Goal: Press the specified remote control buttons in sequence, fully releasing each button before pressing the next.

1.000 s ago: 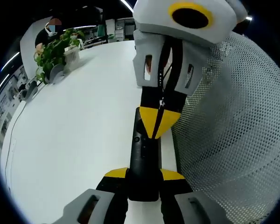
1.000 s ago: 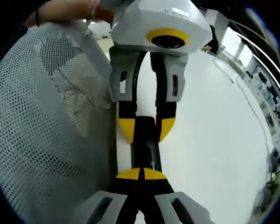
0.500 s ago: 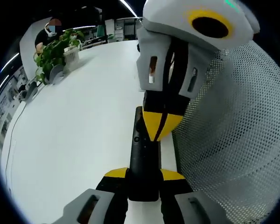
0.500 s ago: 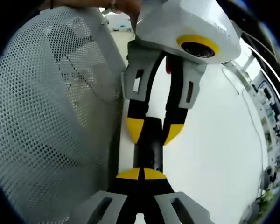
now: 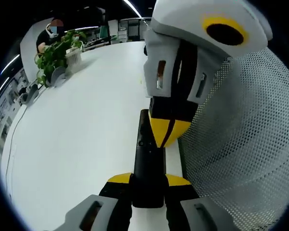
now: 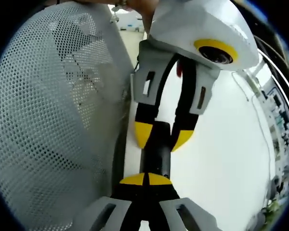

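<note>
A black remote control (image 5: 147, 166) lies lengthwise between the jaws of my left gripper (image 5: 148, 180), which is shut on its near end. My right gripper (image 5: 167, 134) comes down from above with its yellow tips shut together, resting on the remote's upper face near the middle. In the right gripper view those shut tips (image 6: 145, 179) sit at the bottom on the remote (image 6: 157, 156). Beyond them the left gripper (image 6: 163, 137) clamps the remote's far end between its yellow fingers.
A white perforated mesh object (image 5: 241, 139) stands close beside the remote and bulges at the left of the right gripper view (image 6: 53, 120). The white table (image 5: 77, 125) stretches away to a potted plant (image 5: 58, 50) and a seated person (image 5: 50, 31). A hand (image 6: 135, 5) holds the left gripper.
The right gripper has tilted and shifted slightly, and its tips have crept a little along the remote toward the left gripper. The remote and the left gripper have stayed put.
</note>
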Demonstrator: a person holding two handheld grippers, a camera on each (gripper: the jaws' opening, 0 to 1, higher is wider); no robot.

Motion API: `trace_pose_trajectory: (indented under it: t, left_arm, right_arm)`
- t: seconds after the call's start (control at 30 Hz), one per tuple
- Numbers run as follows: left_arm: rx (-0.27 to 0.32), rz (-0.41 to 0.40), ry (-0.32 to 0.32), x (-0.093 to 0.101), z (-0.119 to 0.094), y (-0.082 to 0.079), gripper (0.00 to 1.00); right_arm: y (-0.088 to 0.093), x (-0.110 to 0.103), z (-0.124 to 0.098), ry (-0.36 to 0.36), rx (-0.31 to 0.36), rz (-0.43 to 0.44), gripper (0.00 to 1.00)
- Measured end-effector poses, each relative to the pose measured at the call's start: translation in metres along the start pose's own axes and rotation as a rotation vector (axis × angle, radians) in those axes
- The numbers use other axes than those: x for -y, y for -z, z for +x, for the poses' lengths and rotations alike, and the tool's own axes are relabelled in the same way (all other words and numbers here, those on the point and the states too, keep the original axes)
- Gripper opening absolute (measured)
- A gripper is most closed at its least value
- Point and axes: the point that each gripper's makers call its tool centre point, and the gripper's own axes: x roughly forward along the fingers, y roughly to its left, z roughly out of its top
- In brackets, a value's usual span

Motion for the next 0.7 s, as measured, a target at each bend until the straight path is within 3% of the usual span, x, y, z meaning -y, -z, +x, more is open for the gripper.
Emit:
trace_pose_trajectory:
  t: [0.37,0.5,0.6,0.7]
  left_arm:
    - [0.002,-0.005,0.000,0.000,0.000,0.000,0.25]
    - [0.004,-0.012,-0.001,0.000,0.000,0.000,0.25]
    - [0.004,-0.012,-0.001,0.000,0.000,0.000,0.25]
    - [0.004,-0.011,0.001,0.000,0.000,0.000,0.25]
  right_arm:
    - [-0.001,0.003,-0.002,0.003,0.015,0.055,0.00]
    - [0.001,0.005,-0.004,0.026,-0.002,0.034,0.00]
    - [-0.001,0.016,-0.008,0.064,0.032,0.109,0.00]
    - [-0.002,0.021,-0.009,0.051,0.060,0.194,0.00]
